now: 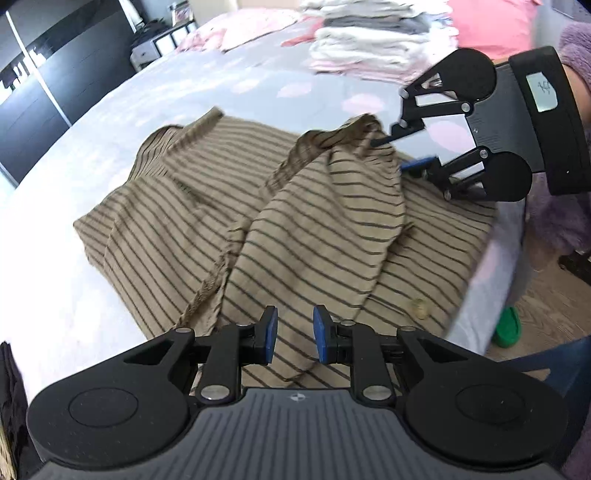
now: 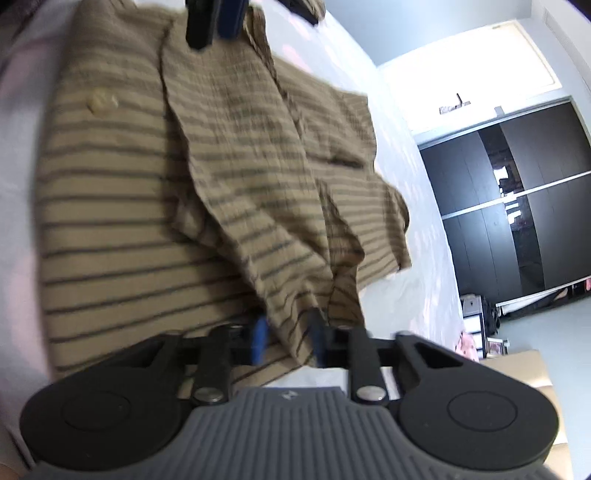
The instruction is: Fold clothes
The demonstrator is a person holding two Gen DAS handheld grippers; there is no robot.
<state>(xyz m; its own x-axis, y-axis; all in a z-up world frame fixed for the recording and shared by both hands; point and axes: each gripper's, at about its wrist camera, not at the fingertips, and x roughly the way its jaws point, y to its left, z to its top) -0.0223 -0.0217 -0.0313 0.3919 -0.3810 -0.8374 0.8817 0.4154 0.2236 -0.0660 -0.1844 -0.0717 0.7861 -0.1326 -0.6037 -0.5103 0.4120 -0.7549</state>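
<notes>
A tan shirt with thin dark stripes lies partly folded on the pale bed sheet. My left gripper is open just above the shirt's near edge, holding nothing. My right gripper is at the shirt's far right corner, its jaws apart around a raised fold of cloth. In the right wrist view the shirt fills the frame and a bunched fold sits between the open blue pads of my right gripper. The left gripper's fingers show at the top edge.
A stack of folded white, grey and pink clothes stands at the far side of the bed. The bed's right edge drops to a wood floor with a green slipper. A dark wardrobe stands beyond the bed.
</notes>
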